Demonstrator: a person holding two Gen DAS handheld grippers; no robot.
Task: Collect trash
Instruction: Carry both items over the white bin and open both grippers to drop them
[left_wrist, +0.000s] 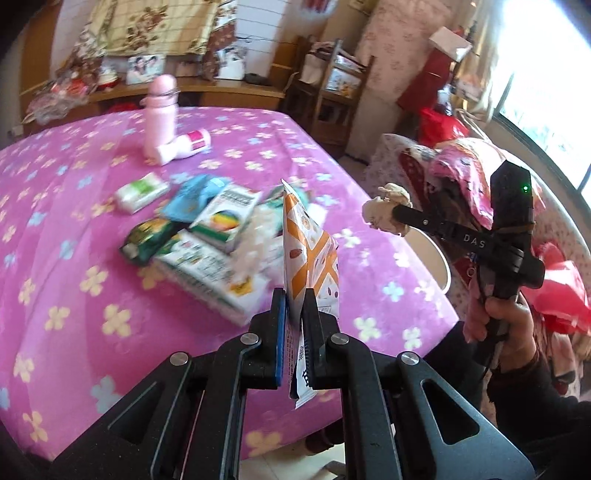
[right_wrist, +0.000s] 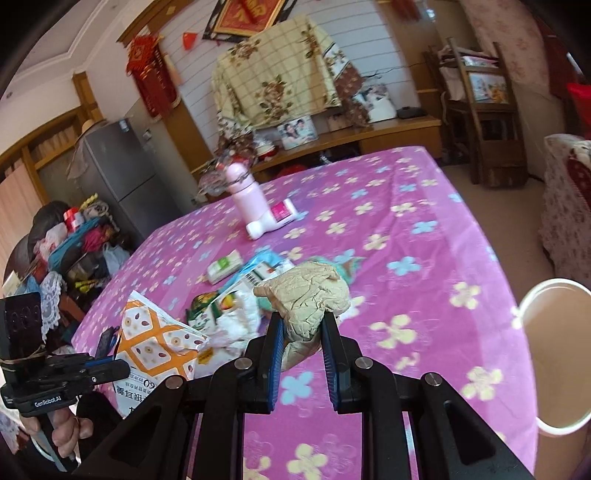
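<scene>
Both tongs hold trash above a desk draped in pink flowered cloth.

Left wrist view: the left tongs (left_wrist: 293, 306) are clamped on an orange-and-white snack packet (left_wrist: 310, 251), held upright over the desk (left_wrist: 74, 258); boxes and wrappers (left_wrist: 207, 236) lie heaped beyond, a pink bottle (left_wrist: 160, 114) stands farther back, and a bright window is at right.
Right wrist view: the right tongs (right_wrist: 303, 332) are clamped on a crumpled beige paper wad (right_wrist: 310, 295); a white bin (right_wrist: 554, 354) sits off the desk's right edge, a grey fridge (right_wrist: 118, 173) by the left wall.
</scene>
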